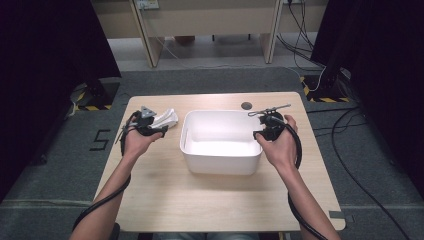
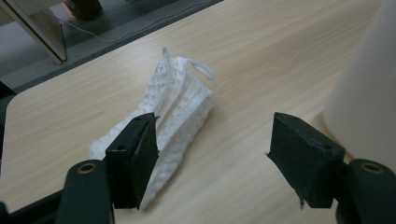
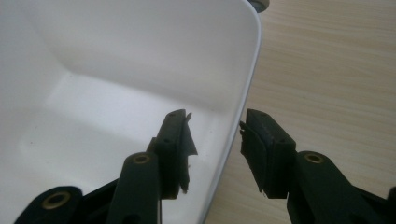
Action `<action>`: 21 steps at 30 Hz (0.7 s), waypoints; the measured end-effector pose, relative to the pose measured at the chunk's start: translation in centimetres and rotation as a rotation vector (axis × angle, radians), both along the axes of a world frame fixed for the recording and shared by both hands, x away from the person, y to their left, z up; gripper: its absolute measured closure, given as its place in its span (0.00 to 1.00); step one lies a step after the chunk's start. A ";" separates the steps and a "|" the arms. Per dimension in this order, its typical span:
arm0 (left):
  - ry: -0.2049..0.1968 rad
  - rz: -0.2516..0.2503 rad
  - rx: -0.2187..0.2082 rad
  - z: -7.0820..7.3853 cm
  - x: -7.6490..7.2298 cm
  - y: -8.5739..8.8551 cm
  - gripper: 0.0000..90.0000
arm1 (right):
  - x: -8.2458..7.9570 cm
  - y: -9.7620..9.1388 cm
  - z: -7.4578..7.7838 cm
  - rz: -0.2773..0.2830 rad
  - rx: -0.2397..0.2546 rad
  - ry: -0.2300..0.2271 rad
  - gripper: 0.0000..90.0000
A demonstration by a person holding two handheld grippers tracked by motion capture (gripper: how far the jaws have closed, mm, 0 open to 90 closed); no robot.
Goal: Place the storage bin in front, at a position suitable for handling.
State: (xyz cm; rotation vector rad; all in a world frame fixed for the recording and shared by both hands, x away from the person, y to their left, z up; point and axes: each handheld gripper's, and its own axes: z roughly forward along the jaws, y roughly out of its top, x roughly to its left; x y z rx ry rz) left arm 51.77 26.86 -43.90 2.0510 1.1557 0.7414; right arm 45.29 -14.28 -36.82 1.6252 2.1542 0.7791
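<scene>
- We take the white tub [image 1: 221, 150] in the middle of the table [image 1: 165, 195] as our landmark.
- The white cloth [image 2: 175, 109] lies folded on the table just left of the tub.
- Our left gripper [image 2: 215, 154] hangs low over the cloth with jaws spread; one jaw is over the cloth's near end, and nothing is held.
- Our right gripper [image 3: 217, 140] stands released astride the tub's right wall, not pressing it.
- We judge the step is reaching for the cloth; next, we must center the jaws on it and close.
</scene>
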 end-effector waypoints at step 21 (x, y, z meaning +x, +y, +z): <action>0.102 -0.050 0.093 -5.6 7.5 -0.2 0.34 | 0.0 -0.3 -0.8 0.011 0.008 0.031 0.66</action>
